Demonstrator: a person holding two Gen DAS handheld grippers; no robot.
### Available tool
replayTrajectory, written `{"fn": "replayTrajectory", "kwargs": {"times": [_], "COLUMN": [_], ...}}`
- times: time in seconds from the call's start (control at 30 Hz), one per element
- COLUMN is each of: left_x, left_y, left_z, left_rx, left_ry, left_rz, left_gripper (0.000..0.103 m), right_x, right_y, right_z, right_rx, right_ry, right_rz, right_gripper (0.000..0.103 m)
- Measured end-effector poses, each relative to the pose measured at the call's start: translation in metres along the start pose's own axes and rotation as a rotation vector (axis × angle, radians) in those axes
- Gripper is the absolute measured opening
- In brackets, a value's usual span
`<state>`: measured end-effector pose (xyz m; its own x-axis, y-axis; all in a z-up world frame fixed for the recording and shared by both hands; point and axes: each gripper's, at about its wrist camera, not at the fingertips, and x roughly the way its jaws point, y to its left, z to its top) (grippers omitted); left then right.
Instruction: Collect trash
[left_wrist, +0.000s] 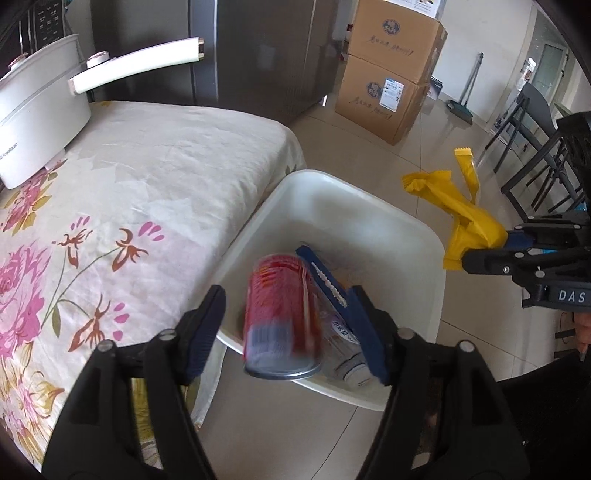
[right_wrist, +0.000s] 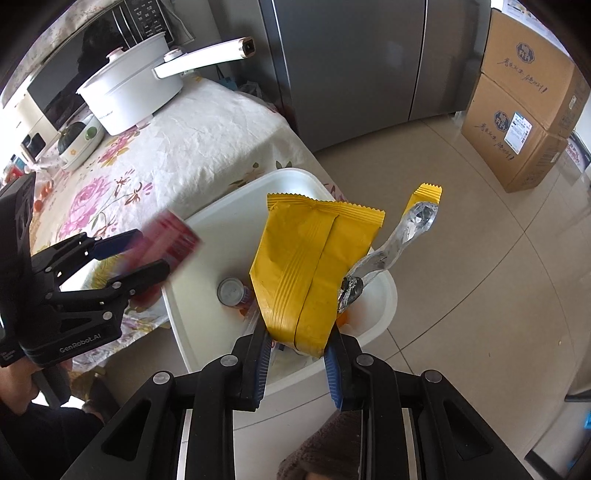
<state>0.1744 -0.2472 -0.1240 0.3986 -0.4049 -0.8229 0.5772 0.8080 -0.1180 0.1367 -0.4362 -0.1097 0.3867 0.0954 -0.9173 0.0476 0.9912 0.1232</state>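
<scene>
We see one white bin (right_wrist: 207, 225) holding one small can (right_wrist: 229, 291); our left tongs (left_wrist: 286, 314) gape around the blurred red can (left_wrist: 277, 314), our right tongs (right_wrist: 297, 345) pinch one yellow wrapper (right_wrist: 310, 266).

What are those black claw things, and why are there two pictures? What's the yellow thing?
No robot here: a person holds a grabber tool in each hand, and each tool has a tiny camera looking along its two fingers. One picture comes from the left gripper, the other from the right gripper. Both are over a white bin beside a table with a flowery cloth, where a white pot stands. The left fingers stand apart around a blurry red can; it looks let go. The right fingers pinch a yellow wrapper above the bin. Another can already lies inside.
</scene>
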Motion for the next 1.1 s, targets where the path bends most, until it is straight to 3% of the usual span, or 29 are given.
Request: {"fn": "replayTrajectory", "kwargs": {"times": [0.17, 0.5, 0.57, 0.6, 0.63, 1.1], "left_x": [-0.007, -0.020, -0.025, -0.026, -0.028, -0.063], "left_y": [0.013, 0.029, 0.032, 0.033, 0.034, 0.041], "left_z": [-0.001, -0.013, -0.014, -0.013, -0.013, -0.031], "left_rx": [-0.040, -0.062, -0.071, -0.076, -0.082, -0.175], "left_ry": [0.013, 0.037, 0.036, 0.035, 0.037, 0.039], "left_rz": [0.063, 0.130, 0.133, 0.134, 0.137, 0.224], "left_gripper": [0.085, 0.091, 0.094, 0.096, 0.096, 0.099], "right_x": [0.001, 0.004, 0.005, 0.003, 0.001, -0.029], "right_y": [0.002, 0.010, 0.010, 0.009, 0.009, 0.030], "right_z": [0.002, 0.008, 0.010, 0.010, 0.010, -0.003], "right_rx": [-0.006, -0.002, 0.018, 0.034, 0.047, 0.037], "right_ry": [0.002, -0.002, -0.002, -0.005, -0.019, -0.093], "right_rz": [0.000, -0.003, 0.002, 0.005, 0.002, -0.020], "right_gripper": [0.027, 0.030, 0.045, 0.066, 0.075, 0.080]}}
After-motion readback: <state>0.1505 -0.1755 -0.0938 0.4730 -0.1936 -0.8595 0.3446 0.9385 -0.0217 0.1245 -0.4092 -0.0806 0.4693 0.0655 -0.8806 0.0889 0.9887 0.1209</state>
